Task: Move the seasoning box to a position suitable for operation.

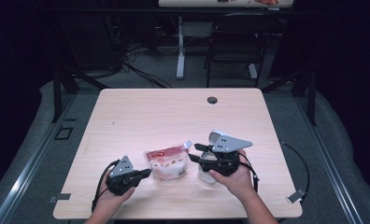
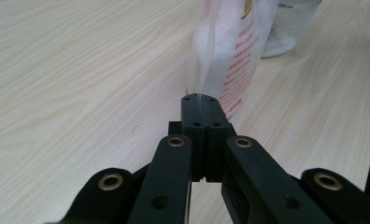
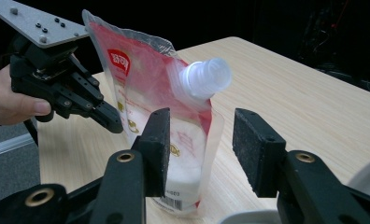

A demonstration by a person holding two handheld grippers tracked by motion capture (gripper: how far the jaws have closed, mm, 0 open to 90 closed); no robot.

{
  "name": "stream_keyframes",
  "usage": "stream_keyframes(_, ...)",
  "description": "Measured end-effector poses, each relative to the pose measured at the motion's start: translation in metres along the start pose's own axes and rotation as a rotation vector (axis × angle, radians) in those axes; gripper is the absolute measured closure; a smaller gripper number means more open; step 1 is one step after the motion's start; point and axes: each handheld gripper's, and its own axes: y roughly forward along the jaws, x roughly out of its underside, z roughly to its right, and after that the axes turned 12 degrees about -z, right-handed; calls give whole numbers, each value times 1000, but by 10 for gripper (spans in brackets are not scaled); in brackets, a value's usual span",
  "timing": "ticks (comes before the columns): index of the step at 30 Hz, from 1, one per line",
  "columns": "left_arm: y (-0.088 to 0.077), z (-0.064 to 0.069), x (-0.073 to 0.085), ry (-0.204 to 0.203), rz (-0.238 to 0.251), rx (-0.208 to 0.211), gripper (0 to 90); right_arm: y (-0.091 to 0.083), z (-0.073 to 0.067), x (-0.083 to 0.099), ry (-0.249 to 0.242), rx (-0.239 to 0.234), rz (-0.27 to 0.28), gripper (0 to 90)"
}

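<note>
The pouch (image 3: 145, 93) carries red print and a logo, seemingly too blurred to read.

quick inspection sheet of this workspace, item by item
surface: light wood table, a dark round grommet near its far edge
job's things: red and white spouted pouch standing upright, white cap on; clear container beside it
clutter: nothing seen
grippers: left gripper shut on the pouch's side seam; right gripper open, its jaws either side of the pouch, pads apart from it
cables: black cable looping off the table's right edge
surroundings: dark room, black chair and desk leg beyond the table
</note>
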Motion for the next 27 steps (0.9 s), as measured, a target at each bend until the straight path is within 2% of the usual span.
stream_keyframes(7, 2, -3, -1, -10, 6, -5, 900, 8, -4, -7, -17, 5, -7, 565)
stream_keyframes(14, 3, -6, -2, -20, 15, 10, 900, 9, -3, -11, -7, 2, 8, 573)
stream_keyframes(20, 3, -7, -2, -27, 17, 17, 900, 15, 1, -13, -8, 4, -15, 563)
stream_keyframes(24, 4, -9, -3, -29, 17, 21, 900, 17, 0, -13, -10, -10, -10, 599)
stream_keyframes(27, 4, -10, -3, -41, 20, 33, 900, 16, -2, -14, -11, -4, -9, 628)
